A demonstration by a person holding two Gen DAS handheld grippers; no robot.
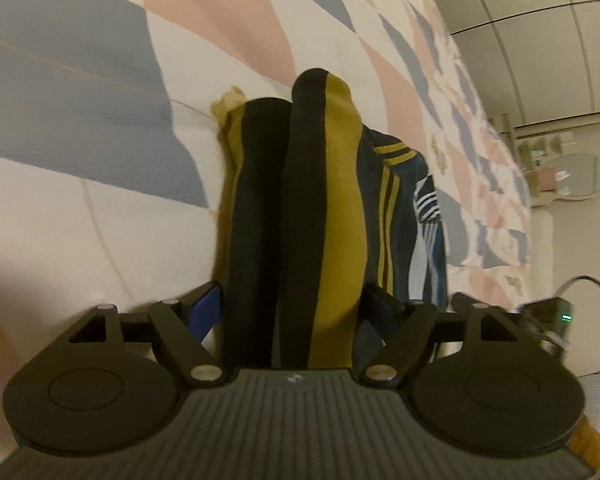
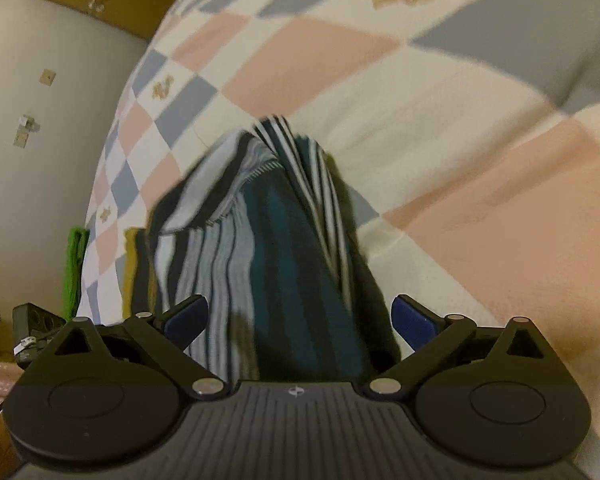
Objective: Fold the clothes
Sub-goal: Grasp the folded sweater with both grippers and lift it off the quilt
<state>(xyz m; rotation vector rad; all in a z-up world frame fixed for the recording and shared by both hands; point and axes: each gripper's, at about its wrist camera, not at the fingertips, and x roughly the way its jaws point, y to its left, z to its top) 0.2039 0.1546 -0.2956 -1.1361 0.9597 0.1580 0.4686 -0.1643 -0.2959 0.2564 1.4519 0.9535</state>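
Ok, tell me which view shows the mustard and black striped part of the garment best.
The left wrist view: the mustard and black stripes fill its centre, bunched between the left gripper fingers. The right wrist view shows only a thin mustard edge at the far left, beside the blue and white striped fabric in the right gripper.

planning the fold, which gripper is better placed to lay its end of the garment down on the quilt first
Probably left. The left gripper pinches the garment snugly, and its cloth reaches the quilt. The right gripper holds a looser bunch.

Checkered pink-blue-cream quilt [image 1: 80, 80] over bed; pale panelled wall [image 1: 540, 40]; warm dim light.
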